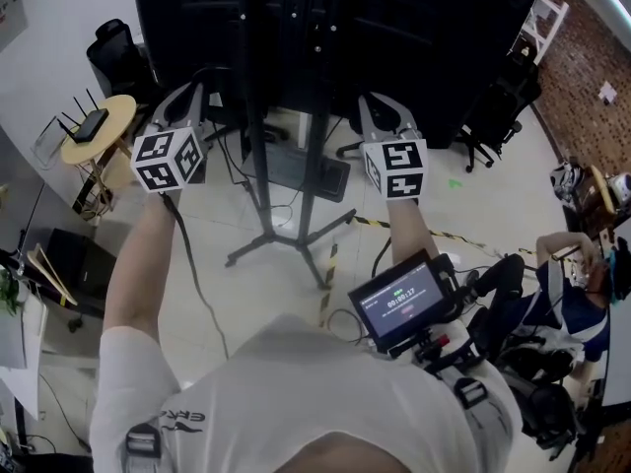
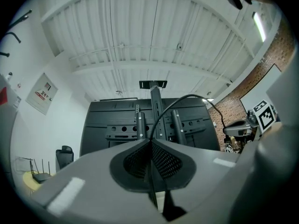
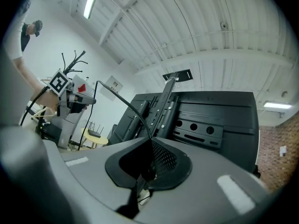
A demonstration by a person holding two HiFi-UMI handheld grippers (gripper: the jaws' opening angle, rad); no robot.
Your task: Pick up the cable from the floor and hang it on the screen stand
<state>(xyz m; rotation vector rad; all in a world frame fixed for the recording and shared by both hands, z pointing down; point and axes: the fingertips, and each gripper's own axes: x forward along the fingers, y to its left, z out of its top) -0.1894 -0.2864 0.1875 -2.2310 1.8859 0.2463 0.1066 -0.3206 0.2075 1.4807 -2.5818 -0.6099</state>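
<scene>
The screen stand (image 1: 258, 116) is seen from its back: a black panel on a dark pole with legs spread on the pale floor. My left gripper (image 1: 189, 99) and right gripper (image 1: 381, 106) are both raised close in front of it, one on each side of the pole. The left gripper (image 2: 151, 142) is shut on a thin black cable (image 2: 187, 97), which arcs up and right toward the other gripper. The right gripper (image 3: 150, 142) is shut on the same cable (image 3: 119, 98), which rises leftward. A black strand (image 1: 194, 279) trails down beside my left forearm.
A round yellow table (image 1: 99, 126) with a router stands at the left, with a black chair (image 1: 113, 52) behind it. Another black chair (image 1: 493, 116) and a seated person (image 1: 572, 284) are at the right. Striped tape (image 1: 330, 264) and loose wires lie by the stand's legs.
</scene>
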